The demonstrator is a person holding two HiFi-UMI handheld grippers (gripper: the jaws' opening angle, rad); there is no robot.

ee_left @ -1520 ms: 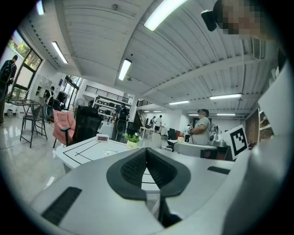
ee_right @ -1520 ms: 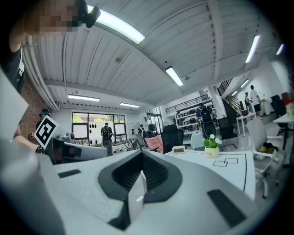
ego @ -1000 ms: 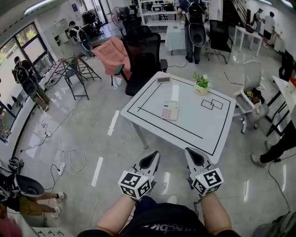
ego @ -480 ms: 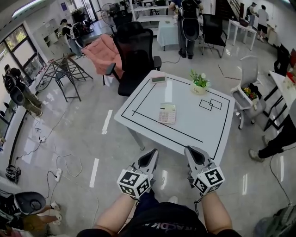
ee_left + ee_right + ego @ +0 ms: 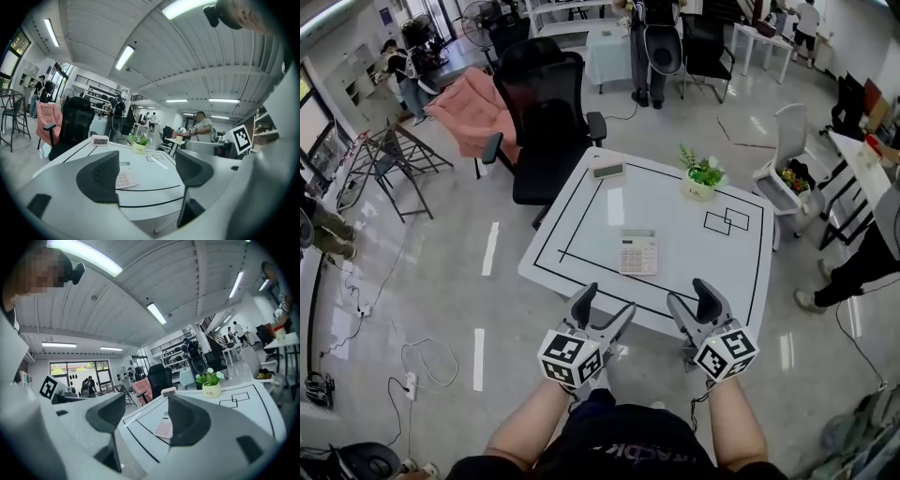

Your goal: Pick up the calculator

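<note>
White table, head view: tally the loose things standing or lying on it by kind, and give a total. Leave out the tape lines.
calculator: 1
digital clock: 1
potted plant: 1
Total: 3

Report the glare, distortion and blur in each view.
Head view: wide-angle bending at the edges; ceiling light glares off the white table beyond the calculator. Left gripper view: fisheye with black circular border, ceiling lamps blown out, calculator slightly soft. Right gripper view: same fisheye border, lamp strip blown out, far windows bright.
</note>
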